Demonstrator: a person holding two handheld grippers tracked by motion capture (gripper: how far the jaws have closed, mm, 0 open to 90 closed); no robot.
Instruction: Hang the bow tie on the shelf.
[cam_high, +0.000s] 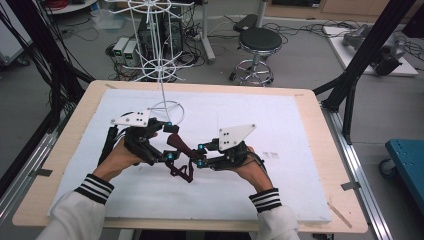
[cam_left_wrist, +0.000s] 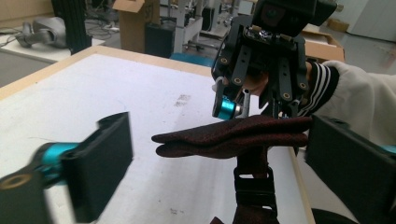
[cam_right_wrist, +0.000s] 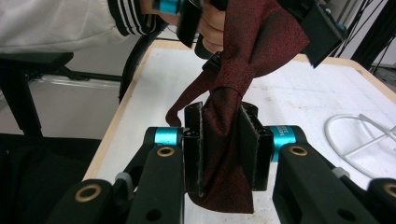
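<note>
A dark red tie (cam_high: 180, 147) with a black buckled strap (cam_left_wrist: 252, 186) hangs above the white mat between both hands. My right gripper (cam_right_wrist: 226, 149) is shut on the tie's folded cloth (cam_right_wrist: 224, 140), which its pads squeeze from both sides. From the other side my left gripper (cam_left_wrist: 219, 154) straddles the wide end of the tie (cam_left_wrist: 233, 135); its jaws stand wide apart and a gap shows at the left pad. In the high view the left gripper (cam_high: 172, 141) and right gripper (cam_high: 197, 155) face each other closely near the table's middle.
A white wire display stand (cam_high: 162, 65) rises from its ring base (cam_high: 167, 107) at the back of the white mat (cam_high: 275, 115), close behind the left hand. The wooden table edge (cam_high: 325, 150) runs at the right. A stool (cam_high: 257, 42) and cables lie on the floor beyond.
</note>
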